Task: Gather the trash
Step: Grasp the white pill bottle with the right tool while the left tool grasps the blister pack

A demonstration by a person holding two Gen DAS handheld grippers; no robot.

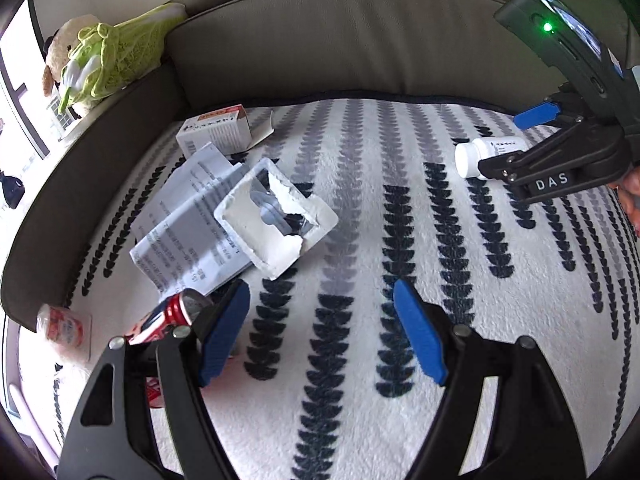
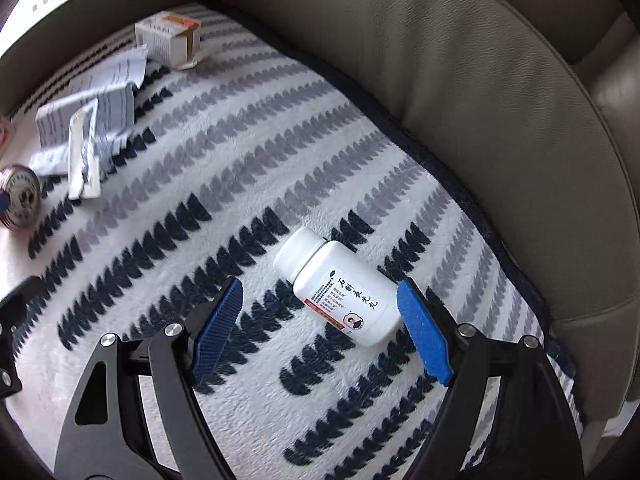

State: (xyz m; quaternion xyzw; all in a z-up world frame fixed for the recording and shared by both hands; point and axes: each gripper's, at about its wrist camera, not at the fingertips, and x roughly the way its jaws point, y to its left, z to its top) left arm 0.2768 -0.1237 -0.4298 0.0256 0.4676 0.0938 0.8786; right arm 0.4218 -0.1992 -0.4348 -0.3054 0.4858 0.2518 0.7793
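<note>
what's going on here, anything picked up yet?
Nothing held yet. A person is bringing two claws down over litter on a patterned sofa blanket. The right claw is open around a lying white pill bottle, pads not touching it. The left claw is open and empty beside a red can, papers and a torn blister tray.

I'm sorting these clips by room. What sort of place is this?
Most likely a living room: a grey leather sofa with a patterned fleece throw over its seat and a plush toy on the armrest. Household litter such as a pill bottle lies on the throw.
</note>
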